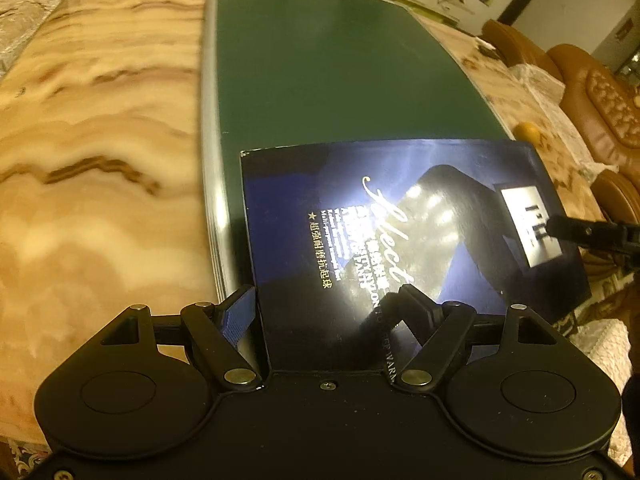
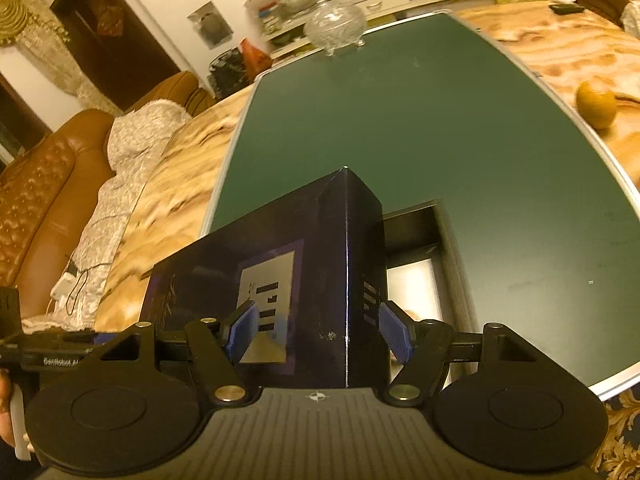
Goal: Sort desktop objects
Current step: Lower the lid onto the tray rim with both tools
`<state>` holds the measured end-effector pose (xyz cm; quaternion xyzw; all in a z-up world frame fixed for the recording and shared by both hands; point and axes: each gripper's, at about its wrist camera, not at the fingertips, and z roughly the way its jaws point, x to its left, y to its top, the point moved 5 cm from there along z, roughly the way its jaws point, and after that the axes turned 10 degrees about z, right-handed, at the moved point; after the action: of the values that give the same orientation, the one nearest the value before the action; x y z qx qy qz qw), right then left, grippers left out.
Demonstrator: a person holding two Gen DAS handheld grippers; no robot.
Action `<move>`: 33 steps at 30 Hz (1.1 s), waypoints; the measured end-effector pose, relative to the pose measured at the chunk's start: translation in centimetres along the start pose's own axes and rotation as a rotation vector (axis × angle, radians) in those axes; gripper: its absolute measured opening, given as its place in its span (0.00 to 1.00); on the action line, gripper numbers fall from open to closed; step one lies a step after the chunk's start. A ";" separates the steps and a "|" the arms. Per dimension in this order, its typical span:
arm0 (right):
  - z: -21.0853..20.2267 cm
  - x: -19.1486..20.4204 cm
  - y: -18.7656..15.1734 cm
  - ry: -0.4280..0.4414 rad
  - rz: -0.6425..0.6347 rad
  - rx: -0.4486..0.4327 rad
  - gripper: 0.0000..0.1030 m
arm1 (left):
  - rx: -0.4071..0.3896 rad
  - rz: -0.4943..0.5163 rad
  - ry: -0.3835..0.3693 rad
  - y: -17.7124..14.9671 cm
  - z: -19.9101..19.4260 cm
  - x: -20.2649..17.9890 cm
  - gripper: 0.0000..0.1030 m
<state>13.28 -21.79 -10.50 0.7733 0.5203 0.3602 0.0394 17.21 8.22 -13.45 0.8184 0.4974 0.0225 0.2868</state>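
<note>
Both your tongs, left (image 1: 324, 312) and right (image 2: 316, 332), clamp the dark blue box (image 1: 400, 220) above the green mat (image 1: 340, 80) on the desk (image 1: 100, 120). Sorting looks midway: an orange (image 2: 596, 104) and glass bowl (image 2: 335, 24) remain.

Marble table (image 1: 92, 128), tan veined top. Green board (image 1: 332, 80) with a silver rim lies flat on it, straight ahead of both sets of fingers. Glass bowl (image 2: 335, 24) stands on the board's far end, well past the fingertips. Orange (image 2: 595, 105) sits on bare marble just off the board's edge, right of the right fingers.
</note>
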 end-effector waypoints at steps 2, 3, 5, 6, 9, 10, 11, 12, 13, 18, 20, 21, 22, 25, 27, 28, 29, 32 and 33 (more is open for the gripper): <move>0.0 -0.7 0.4 -0.011 -0.002 -0.009 0.69 | 0.006 0.010 0.000 0.1 0.4 -1.0 0.74; -0.1 -1.2 0.6 -0.015 0.004 -0.009 0.69 | 0.010 0.015 0.002 0.2 0.6 -1.4 0.74; -0.1 -2.0 0.9 -0.021 0.017 -0.012 0.69 | 0.014 0.030 0.008 0.5 0.9 -2.5 0.74; -0.2 -2.5 1.1 -0.023 0.021 -0.016 0.69 | 0.016 0.039 0.010 0.6 1.0 -2.9 0.74; -0.3 -3.7 1.7 -0.029 0.034 -0.023 0.69 | 0.024 0.059 0.021 1.1 1.6 -3.9 0.74; -0.2 -4.0 1.8 -0.025 0.039 -0.019 0.69 | 0.025 0.061 0.029 1.2 1.7 -4.1 0.74; -0.2 -4.3 1.9 -0.021 0.044 -0.015 0.69 | 0.027 0.061 0.031 1.3 1.9 -4.3 0.74; -0.1 -4.6 2.0 -0.018 0.050 -0.011 0.69 | 0.028 0.061 0.031 1.4 2.0 -4.4 0.74; -0.3 -4.9 2.0 -0.018 0.047 -0.012 0.69 | 0.030 0.059 0.028 1.4 2.1 -4.6 0.74; 0.0 -6.0 2.1 -0.015 0.057 -0.009 0.69 | 0.040 0.072 0.047 1.7 2.5 -5.3 0.75; 0.1 -6.4 2.1 -0.017 0.065 -0.006 0.69 | 0.042 0.069 0.043 1.8 2.5 -5.6 0.75; 0.1 -6.5 2.1 -0.018 0.069 -0.005 0.69 | 0.042 0.065 0.040 1.8 2.6 -5.6 0.75; 0.3 -6.8 2.0 -0.016 0.075 -0.002 0.69 | 0.041 0.064 0.040 1.8 2.6 -5.7 0.75; 0.6 -7.4 2.0 -0.008 0.090 0.008 0.68 | 0.042 0.070 0.043 1.9 2.7 -5.8 0.75; 0.8 -7.8 2.0 0.000 0.104 0.015 0.69 | 0.044 0.066 0.040 1.9 2.8 -5.7 0.75; 1.0 -8.1 2.0 0.005 0.113 0.017 0.69 | 0.044 0.058 0.036 1.9 2.9 -5.6 0.75; 1.0 -8.3 2.0 0.011 0.120 0.018 0.69 | 0.043 0.045 0.028 1.9 2.9 -5.4 0.75; 0.9 -8.3 2.0 0.013 0.114 0.010 0.69 | 0.037 0.013 0.021 2.1 2.8 -5.0 0.75; 0.7 -8.1 2.0 -0.002 0.095 0.001 0.69 | 0.034 0.011 0.033 2.2 2.8 -5.1 0.76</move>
<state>13.65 -29.18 -14.35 0.7974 0.4833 0.3607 0.0223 17.32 2.06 -13.40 0.8254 0.4978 0.0293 0.2645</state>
